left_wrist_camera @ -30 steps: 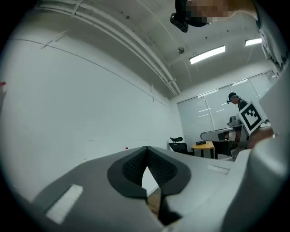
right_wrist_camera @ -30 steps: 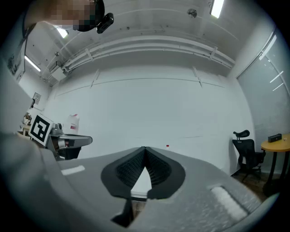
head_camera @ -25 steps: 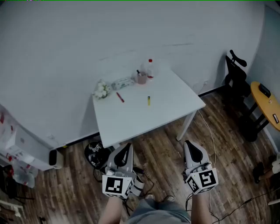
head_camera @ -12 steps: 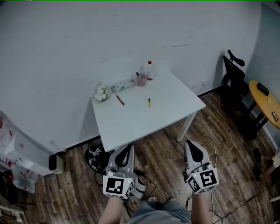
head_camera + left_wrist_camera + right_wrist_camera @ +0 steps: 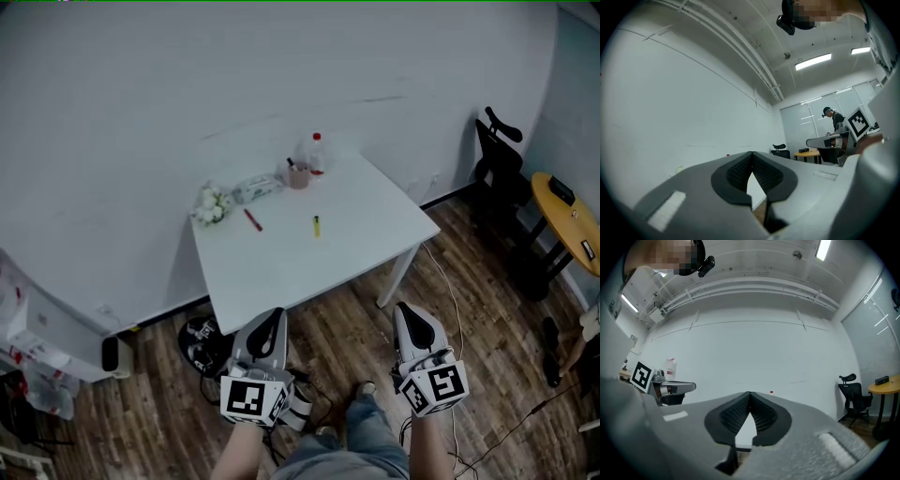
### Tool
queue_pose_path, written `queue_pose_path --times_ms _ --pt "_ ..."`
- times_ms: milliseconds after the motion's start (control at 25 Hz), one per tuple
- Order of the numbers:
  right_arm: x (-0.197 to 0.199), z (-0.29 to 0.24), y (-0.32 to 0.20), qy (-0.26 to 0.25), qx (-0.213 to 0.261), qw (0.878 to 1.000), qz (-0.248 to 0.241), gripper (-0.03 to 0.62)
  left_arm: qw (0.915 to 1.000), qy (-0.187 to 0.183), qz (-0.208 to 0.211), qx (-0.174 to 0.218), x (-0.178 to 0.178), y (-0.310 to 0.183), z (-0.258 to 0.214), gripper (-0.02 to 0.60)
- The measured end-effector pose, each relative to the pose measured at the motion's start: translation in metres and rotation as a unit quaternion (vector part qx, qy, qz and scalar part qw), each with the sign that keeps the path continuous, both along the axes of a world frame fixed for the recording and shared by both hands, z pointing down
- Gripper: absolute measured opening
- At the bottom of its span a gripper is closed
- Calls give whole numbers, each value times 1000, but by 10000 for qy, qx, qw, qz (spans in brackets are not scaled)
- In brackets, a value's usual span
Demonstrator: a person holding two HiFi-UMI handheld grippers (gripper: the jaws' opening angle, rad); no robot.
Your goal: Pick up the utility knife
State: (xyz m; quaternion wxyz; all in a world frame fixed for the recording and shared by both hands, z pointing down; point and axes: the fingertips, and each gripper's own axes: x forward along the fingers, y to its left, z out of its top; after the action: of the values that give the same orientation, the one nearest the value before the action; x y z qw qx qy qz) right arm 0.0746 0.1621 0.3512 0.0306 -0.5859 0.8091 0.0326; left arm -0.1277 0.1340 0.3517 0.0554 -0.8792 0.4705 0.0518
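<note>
The utility knife (image 5: 316,226), small and yellow, lies near the middle of the white table (image 5: 281,267) in the head view. Both grippers hang low in front of the table, over the wooden floor and well short of the knife. My left gripper (image 5: 270,323) is shut with nothing between its fingers; in the left gripper view (image 5: 752,152) its tips meet in front of the white wall. My right gripper (image 5: 415,319) is likewise shut and empty, and its tips touch in the right gripper view (image 5: 749,392). Neither gripper view shows the knife.
On the table's far side stand a red pen (image 5: 252,219), white flowers (image 5: 211,202), a tissue pack (image 5: 258,187), a cup (image 5: 298,174) and a red-capped bottle (image 5: 316,153). A black office chair (image 5: 502,164) and a yellow round table (image 5: 562,220) are at the right. Cables run over the floor.
The table has slid slightly left and lower in the head view as the person steps toward it. A leg and shoe now show at the bottom. Both grippers stay shut.
</note>
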Motion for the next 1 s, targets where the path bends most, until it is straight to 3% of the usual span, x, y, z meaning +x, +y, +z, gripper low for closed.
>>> queue_pose_path --times_ms 280,1000 --pt "10 -2 -40 -19 28 9998 -188 -2 9998 57 -199 0 7 -34 -3 20" --pt "70 -9 -162 -7 2 9971 -758 -2 9977 -99 -668 -36 71 -131 -7 20"
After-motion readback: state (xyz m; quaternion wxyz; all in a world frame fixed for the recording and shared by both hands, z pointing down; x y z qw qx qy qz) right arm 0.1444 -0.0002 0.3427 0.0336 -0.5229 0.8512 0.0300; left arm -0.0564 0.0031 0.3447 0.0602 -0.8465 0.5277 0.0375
